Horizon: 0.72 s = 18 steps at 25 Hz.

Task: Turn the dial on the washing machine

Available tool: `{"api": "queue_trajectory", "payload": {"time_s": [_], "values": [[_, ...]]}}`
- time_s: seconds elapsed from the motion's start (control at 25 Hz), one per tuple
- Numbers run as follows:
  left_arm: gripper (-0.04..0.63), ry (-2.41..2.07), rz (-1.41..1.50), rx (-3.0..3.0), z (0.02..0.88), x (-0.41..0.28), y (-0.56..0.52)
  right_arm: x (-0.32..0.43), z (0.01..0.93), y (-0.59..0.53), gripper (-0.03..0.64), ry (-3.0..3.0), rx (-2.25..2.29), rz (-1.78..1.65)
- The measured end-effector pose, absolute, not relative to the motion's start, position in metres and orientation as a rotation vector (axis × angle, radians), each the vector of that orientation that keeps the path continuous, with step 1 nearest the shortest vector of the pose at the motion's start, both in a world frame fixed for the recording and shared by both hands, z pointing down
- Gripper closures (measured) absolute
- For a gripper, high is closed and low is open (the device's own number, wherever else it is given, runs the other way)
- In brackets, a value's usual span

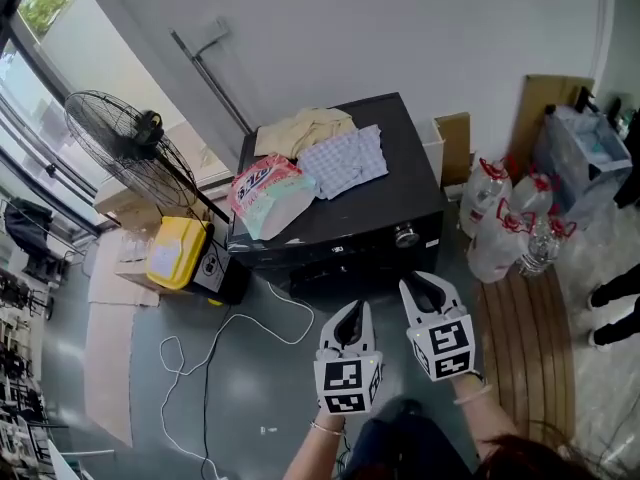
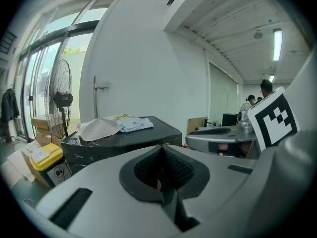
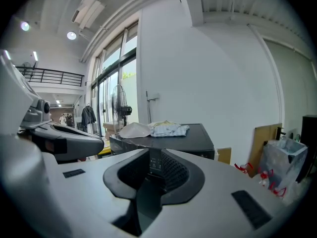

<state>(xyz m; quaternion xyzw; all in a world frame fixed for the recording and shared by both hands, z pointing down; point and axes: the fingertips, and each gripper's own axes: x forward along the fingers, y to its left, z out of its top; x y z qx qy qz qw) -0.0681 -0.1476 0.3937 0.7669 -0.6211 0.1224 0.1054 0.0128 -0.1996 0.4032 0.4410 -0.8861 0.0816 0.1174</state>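
Two grippers hang side by side in front of the washing machine (image 1: pixel 392 183), neither one touching it, so this is the approach and the turn itself has not begun. The dial (image 1: pixel 405 235) sits at the right end of the black front panel, a small silvery knob just under the lid edge, and it stands untouched. The right gripper (image 1: pixel 428 290) is the nearer of the pair, just below the dial in the head view and pointed towards the panel. Its own view shows the jaws a narrow slit apart with nothing between them, only the machine's front showing through the gap. The left gripper (image 1: pixel 350 318) hangs beside it, further from the dial, with its jaws pressed together and empty. On the lid lie folded clothes (image 1: pixel 345 158) and a pink packet (image 1: pixel 262 183), well away from the controls, and a yellow container (image 1: pixel 177 251) stands on the floor at the machine's left. For the next move, I'd say the right gripper has to spread wider than that slit, since the knob looks too broad for it. Then it must come level with the dial, straddle it squarely, close, and roll the wrist. Come in off-centre and the pads could slip off the rim.
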Motion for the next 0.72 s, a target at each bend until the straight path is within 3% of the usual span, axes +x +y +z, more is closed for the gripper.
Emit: {"api": "queue_trajectory", "payload": {"time_s": [0.72], "values": [[0.581,-1.845,0.275,2.263,0.331,-0.088,-0.08,0.0,0.314,-0.13,0.585,-2.649,1.323,0.089]]}}
